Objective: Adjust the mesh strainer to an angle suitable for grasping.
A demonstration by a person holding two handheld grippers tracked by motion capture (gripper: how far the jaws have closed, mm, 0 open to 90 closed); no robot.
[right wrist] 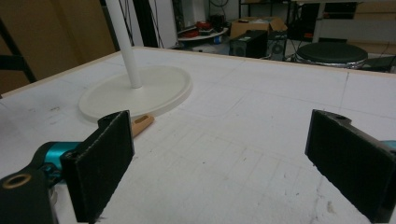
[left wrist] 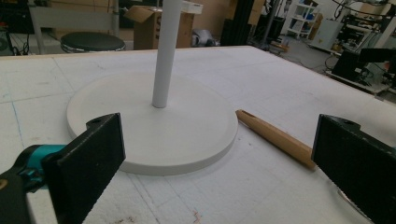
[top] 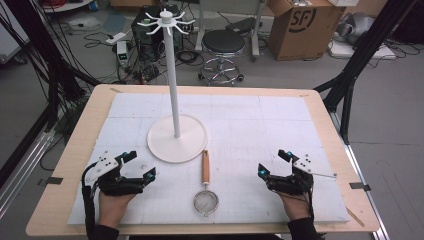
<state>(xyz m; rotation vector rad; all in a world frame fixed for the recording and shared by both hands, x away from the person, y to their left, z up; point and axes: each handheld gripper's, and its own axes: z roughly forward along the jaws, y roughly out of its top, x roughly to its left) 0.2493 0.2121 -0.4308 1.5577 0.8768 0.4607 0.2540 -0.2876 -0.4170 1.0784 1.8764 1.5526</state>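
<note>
A small mesh strainer [top: 205,202] with a wooden handle [top: 205,168] lies on the white mat, at the near middle of the table. Its handle end almost touches the round base [top: 177,138] of a tall white hook stand [top: 173,75]. My left gripper [top: 140,165] rests near the front left, open and empty, to the left of the strainer. In the left gripper view the wooden handle [left wrist: 275,137] lies beside the stand base [left wrist: 154,135]. My right gripper [top: 274,163] sits at the front right, jaws wide open, nothing between them. The handle tip [right wrist: 141,124] shows behind its left jaw.
The wooden table edge [top: 65,165] frames the white mat [top: 250,125]. Beyond the table stand a black stool [top: 223,45], a cardboard box [top: 305,25], cables and black frame legs [top: 350,70]. The mat's right half is bare.
</note>
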